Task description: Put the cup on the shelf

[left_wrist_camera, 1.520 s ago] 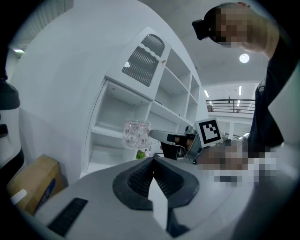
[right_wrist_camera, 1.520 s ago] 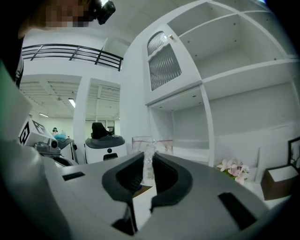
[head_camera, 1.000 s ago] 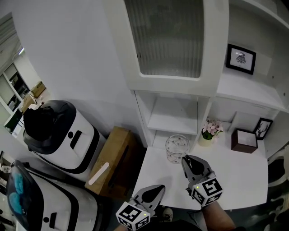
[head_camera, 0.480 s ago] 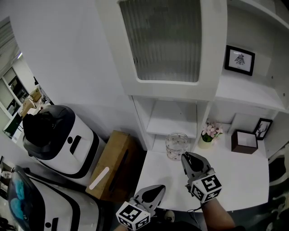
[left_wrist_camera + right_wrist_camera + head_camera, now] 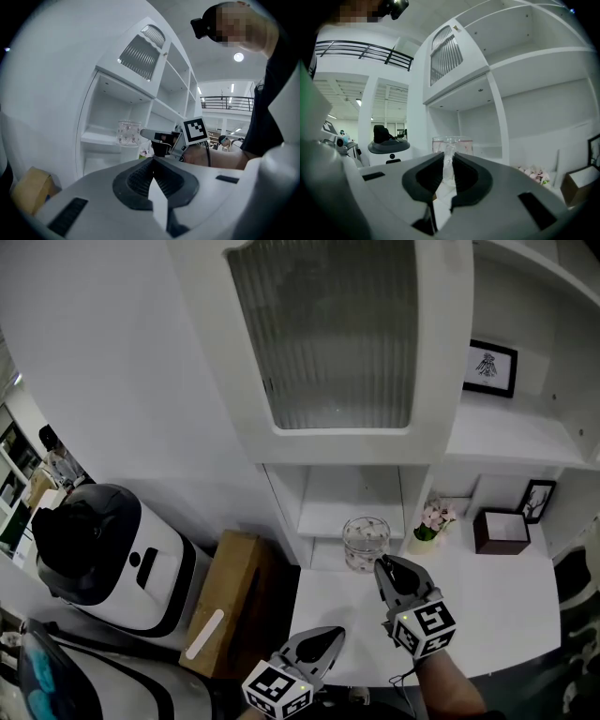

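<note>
A clear glass cup (image 5: 366,542) with a pink flower print hangs just in front of the low open shelf (image 5: 330,518) of the white unit. My right gripper (image 5: 382,567) is shut on the cup's near side; in the right gripper view the glass (image 5: 451,142) is pinched between the jaws of the right gripper (image 5: 448,165). My left gripper (image 5: 328,635) is shut and empty, low at the counter's front edge. The left gripper view shows the left gripper (image 5: 153,165) closed, with the cup (image 5: 129,133) held by the right gripper (image 5: 149,135) ahead of it.
A ribbed-glass cabinet door (image 5: 323,334) stands above the shelf. A small flower pot (image 5: 431,519), a dark box (image 5: 501,531) and a framed picture (image 5: 535,500) sit on the white counter (image 5: 487,606) to the right. A cardboard box (image 5: 230,585) and white machines (image 5: 103,554) are at left.
The right gripper and the cup have edged slightly up and toward the shelf. The head view has tilted upward. The left gripper has stayed put.
</note>
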A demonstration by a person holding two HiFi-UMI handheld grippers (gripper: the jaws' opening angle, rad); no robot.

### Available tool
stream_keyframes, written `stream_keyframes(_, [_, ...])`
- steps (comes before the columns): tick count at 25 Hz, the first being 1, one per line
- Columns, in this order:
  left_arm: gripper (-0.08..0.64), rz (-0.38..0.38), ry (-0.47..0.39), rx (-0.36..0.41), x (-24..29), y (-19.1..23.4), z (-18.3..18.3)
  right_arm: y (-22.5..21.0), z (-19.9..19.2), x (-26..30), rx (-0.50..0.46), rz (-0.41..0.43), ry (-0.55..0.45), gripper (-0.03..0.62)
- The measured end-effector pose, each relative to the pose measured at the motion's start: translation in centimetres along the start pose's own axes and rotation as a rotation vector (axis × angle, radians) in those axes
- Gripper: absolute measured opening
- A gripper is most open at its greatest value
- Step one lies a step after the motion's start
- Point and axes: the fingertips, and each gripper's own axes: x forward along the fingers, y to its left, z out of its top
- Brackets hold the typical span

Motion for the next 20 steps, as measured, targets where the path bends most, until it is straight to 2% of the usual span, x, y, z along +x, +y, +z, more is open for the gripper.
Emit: stream_keyframes(20, [0.005, -0.096, 0.042, 0.018, 0.1, 5.0, 1.8, -1.3, 0.1, 5.0, 0.017, -0.125, 0.003, 0.028])
